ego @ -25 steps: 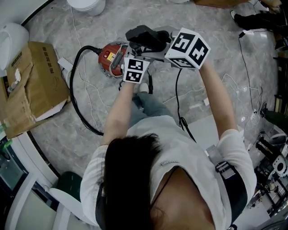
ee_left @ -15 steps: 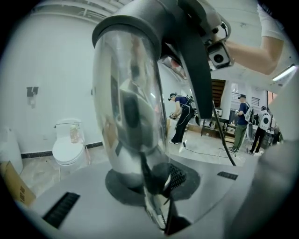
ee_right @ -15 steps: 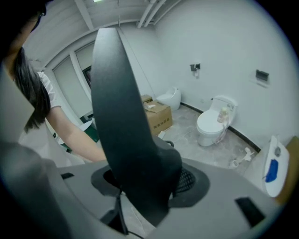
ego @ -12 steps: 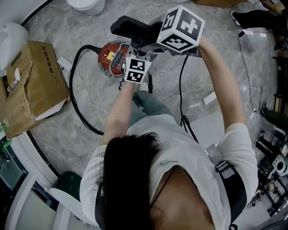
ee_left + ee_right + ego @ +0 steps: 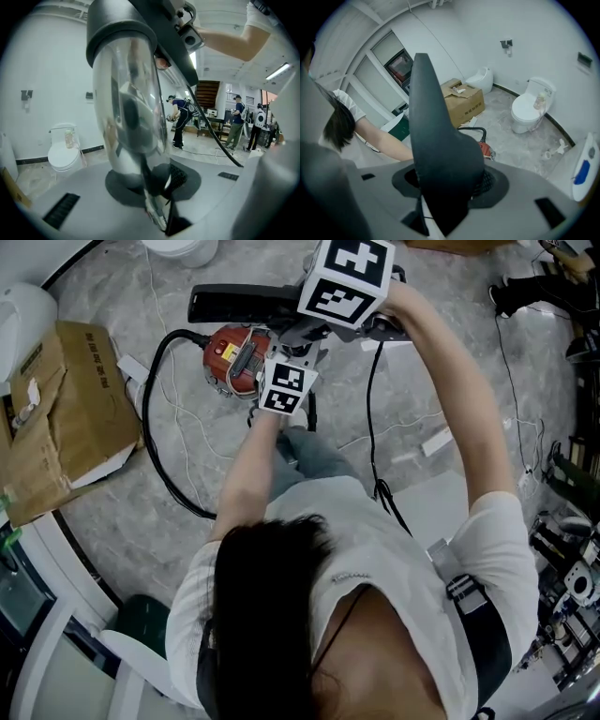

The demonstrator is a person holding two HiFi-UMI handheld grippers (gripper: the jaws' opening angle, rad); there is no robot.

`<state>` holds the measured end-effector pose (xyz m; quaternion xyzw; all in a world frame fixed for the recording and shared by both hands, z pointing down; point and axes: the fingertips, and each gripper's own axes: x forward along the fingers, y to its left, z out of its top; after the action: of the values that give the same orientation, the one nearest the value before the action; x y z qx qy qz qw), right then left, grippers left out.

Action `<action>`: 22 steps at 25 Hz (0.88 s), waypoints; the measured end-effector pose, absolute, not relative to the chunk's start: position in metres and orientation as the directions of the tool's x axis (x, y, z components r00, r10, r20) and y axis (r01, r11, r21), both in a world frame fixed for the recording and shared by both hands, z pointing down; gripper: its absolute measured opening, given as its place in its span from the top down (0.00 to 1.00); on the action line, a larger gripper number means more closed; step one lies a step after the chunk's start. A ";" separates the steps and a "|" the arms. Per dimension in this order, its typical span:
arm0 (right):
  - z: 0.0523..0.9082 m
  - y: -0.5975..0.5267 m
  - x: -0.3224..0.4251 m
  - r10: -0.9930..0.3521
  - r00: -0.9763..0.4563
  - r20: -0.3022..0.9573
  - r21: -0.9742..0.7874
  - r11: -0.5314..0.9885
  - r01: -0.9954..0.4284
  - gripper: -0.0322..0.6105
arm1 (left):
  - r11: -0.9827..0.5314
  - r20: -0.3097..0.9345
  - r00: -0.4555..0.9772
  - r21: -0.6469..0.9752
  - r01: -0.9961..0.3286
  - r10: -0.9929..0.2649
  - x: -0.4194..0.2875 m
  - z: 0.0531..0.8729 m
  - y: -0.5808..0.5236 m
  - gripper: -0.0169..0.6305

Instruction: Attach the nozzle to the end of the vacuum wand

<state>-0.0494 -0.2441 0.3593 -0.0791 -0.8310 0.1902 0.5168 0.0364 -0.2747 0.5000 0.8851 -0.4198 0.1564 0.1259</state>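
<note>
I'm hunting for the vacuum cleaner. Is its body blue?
No, the vacuum cleaner sitting on the floor has a red body.

On your left an open cardboard box (image 5: 75,418) sits on the grey marble floor (image 5: 112,521), a white toilet (image 5: 530,107) stands against the wall, and several people (image 5: 180,119) stand in the room beyond.

head: above, steeply down | left, right views: close; share toilet (image 5: 61,154)

White tee (image 5: 375,549), dark hair (image 5: 272,568), black shoulder straps (image 5: 480,634).
</note>
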 end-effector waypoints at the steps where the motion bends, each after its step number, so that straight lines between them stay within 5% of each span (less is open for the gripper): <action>1: 0.359 -0.244 -0.049 0.328 -0.451 0.830 -0.398 0.915 -0.067 0.58 | -0.618 0.379 0.602 0.092 -0.781 -0.703 0.036 0.499 -0.275 0.86; 22: 0.385 -0.247 -0.040 0.328 -0.436 0.838 -0.415 0.902 -0.120 0.60 | -0.624 0.327 0.656 0.212 -0.752 -0.680 0.044 0.499 -0.277 0.91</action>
<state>-0.0395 -0.2466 0.3845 -0.0634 -0.8201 0.2125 0.5275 0.0443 -0.2766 0.4992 0.8946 -0.4002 0.1081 0.1670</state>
